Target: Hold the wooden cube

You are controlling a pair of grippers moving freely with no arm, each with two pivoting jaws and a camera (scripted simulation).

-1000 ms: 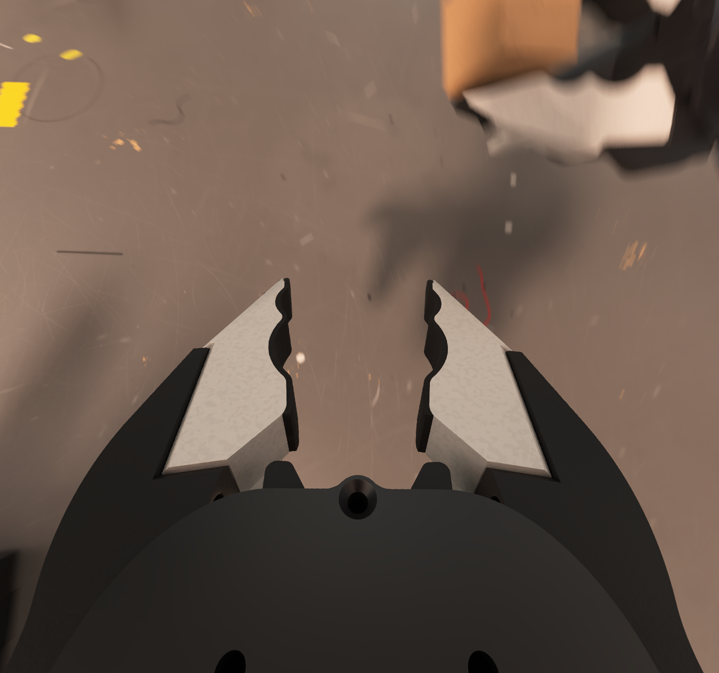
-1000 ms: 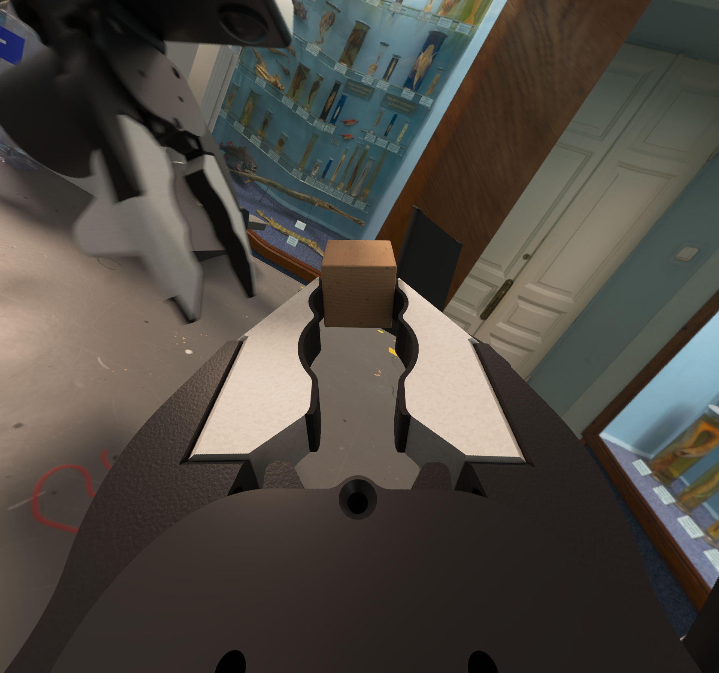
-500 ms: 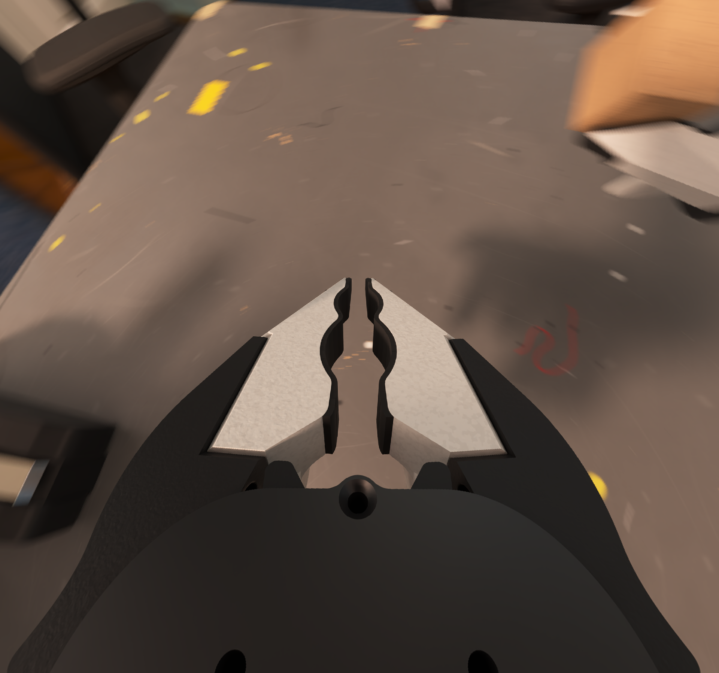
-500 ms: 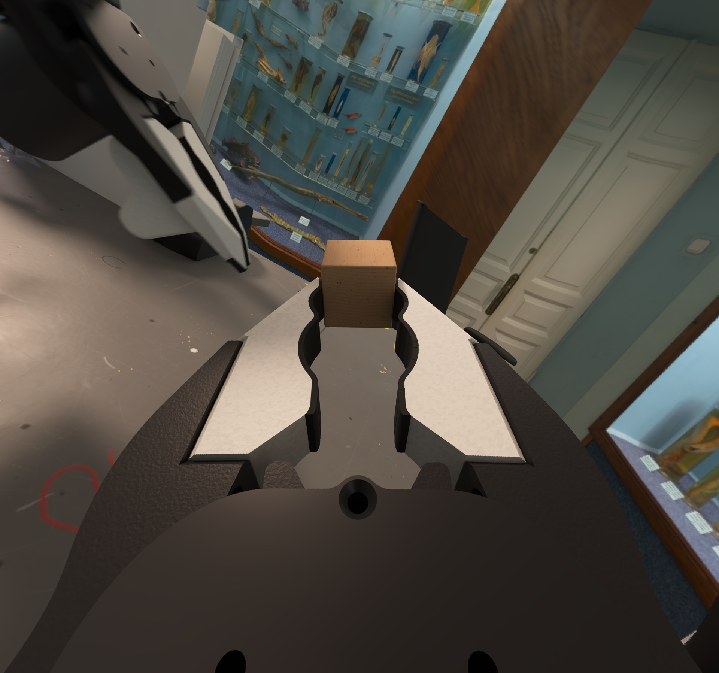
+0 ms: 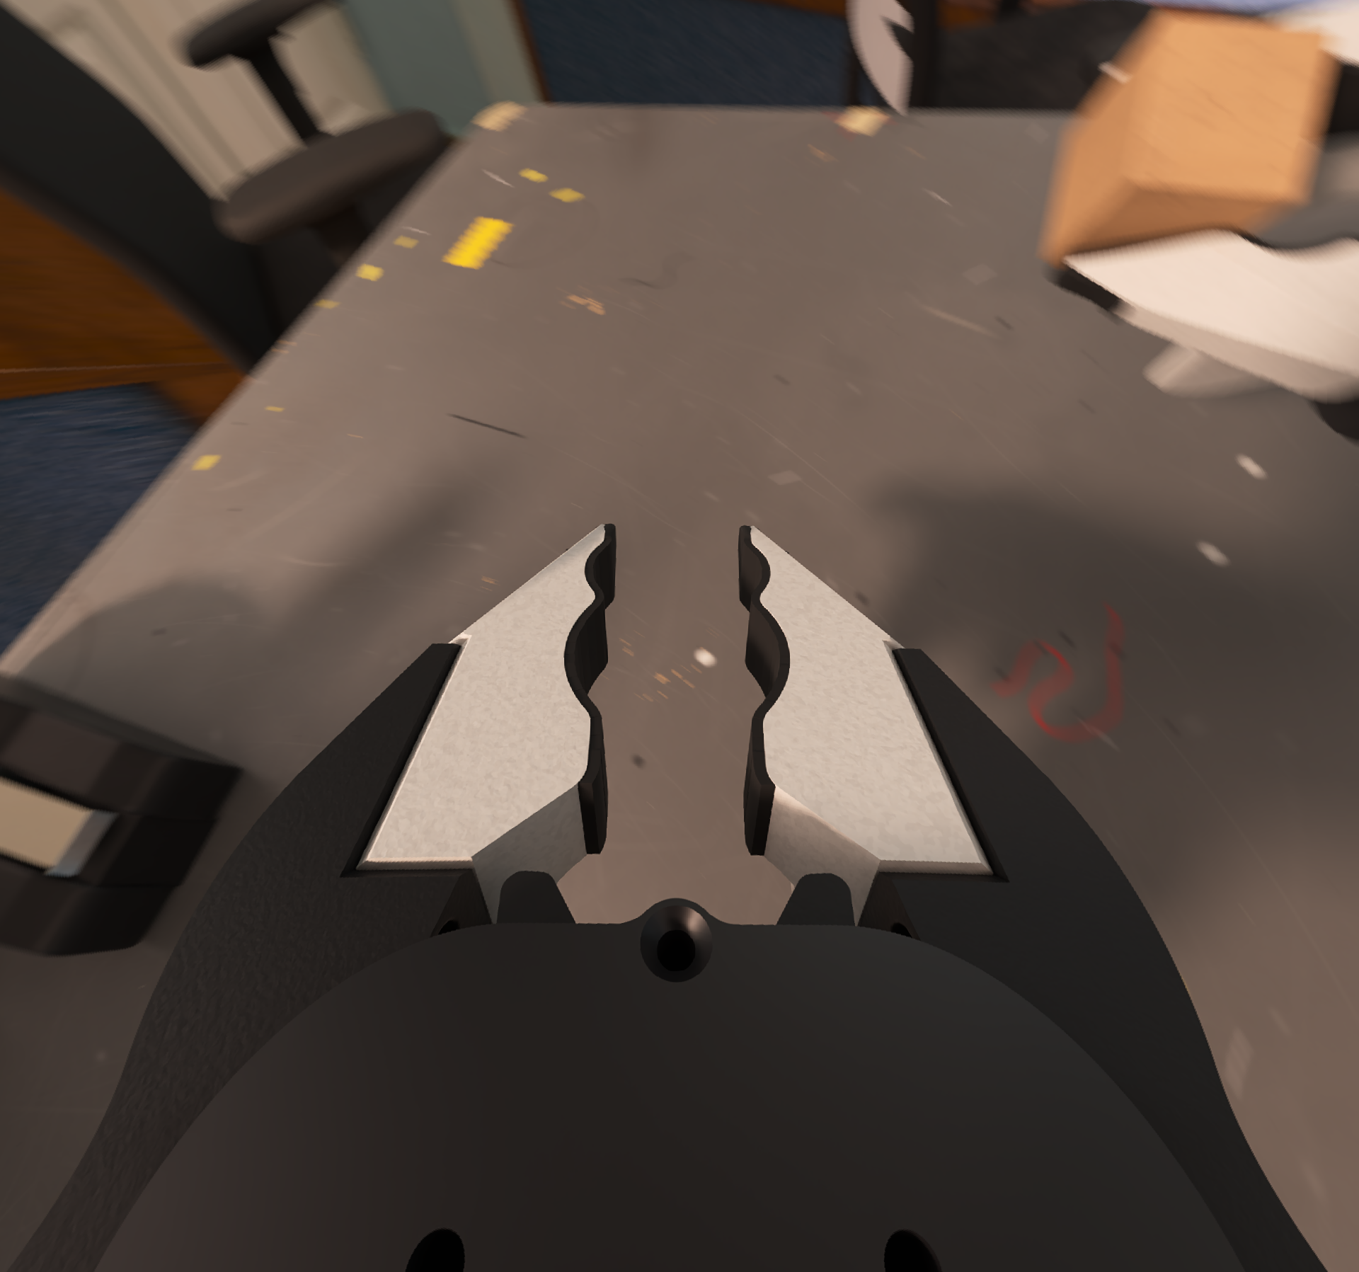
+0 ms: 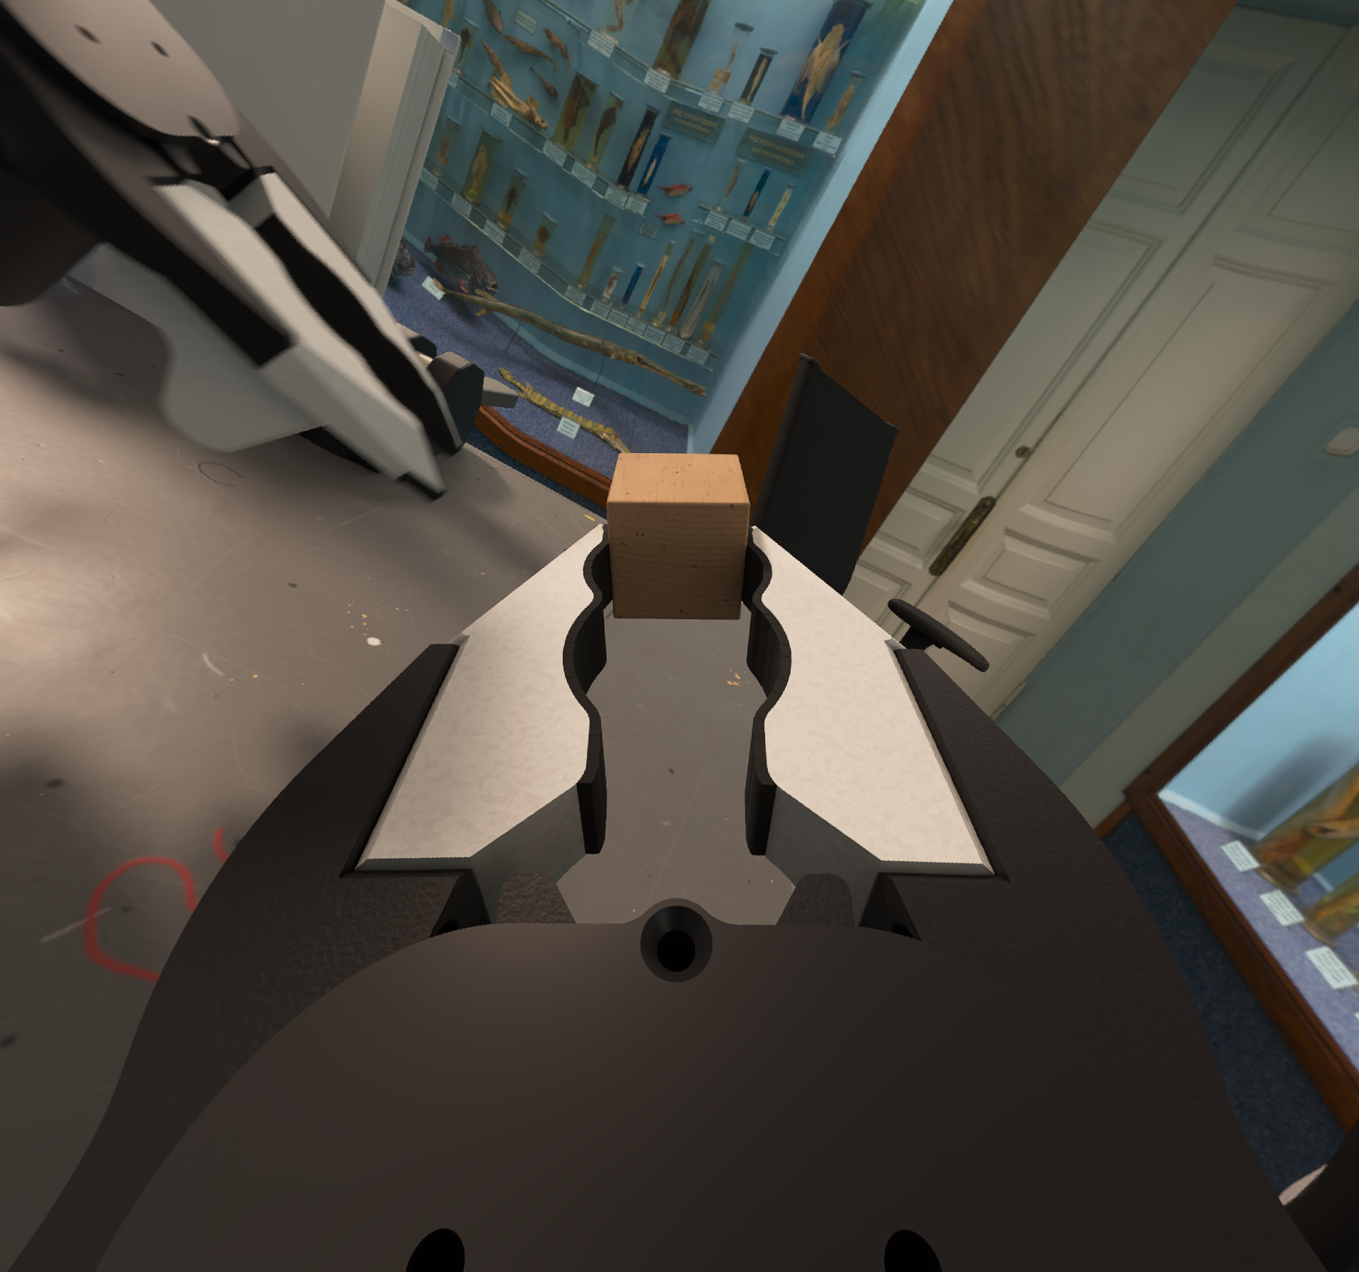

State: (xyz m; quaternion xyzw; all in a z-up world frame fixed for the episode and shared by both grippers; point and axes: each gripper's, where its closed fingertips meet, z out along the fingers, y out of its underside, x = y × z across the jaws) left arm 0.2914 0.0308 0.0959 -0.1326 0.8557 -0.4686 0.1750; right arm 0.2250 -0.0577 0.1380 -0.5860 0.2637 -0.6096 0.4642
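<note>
The wooden cube [image 6: 676, 538] is a light brown block held between my right gripper's [image 6: 676, 534] fingertips, lifted above the grey table [image 6: 184, 648]. In the left wrist view the cube [image 5: 1191, 141] shows blurred at the upper right, with the right gripper's white finger [image 5: 1213, 310] under it. My left gripper [image 5: 676, 538] is open and empty, with a moderate gap between its jaws, above the table [image 5: 662, 354]. It also shows in the right wrist view [image 6: 412, 457] at the upper left, apart from the cube.
A black box [image 5: 81, 810] sits at the table's left edge. An office chair [image 5: 294, 119] stands beyond the far left corner. A red scribble [image 5: 1066, 678] marks the table. A dark panel [image 6: 824, 472], white doors and display cases lie beyond the table.
My left gripper shut almost fully, then opened partway again, while tilting up and swinging its view to the left. The right gripper kept the cube and barely moved.
</note>
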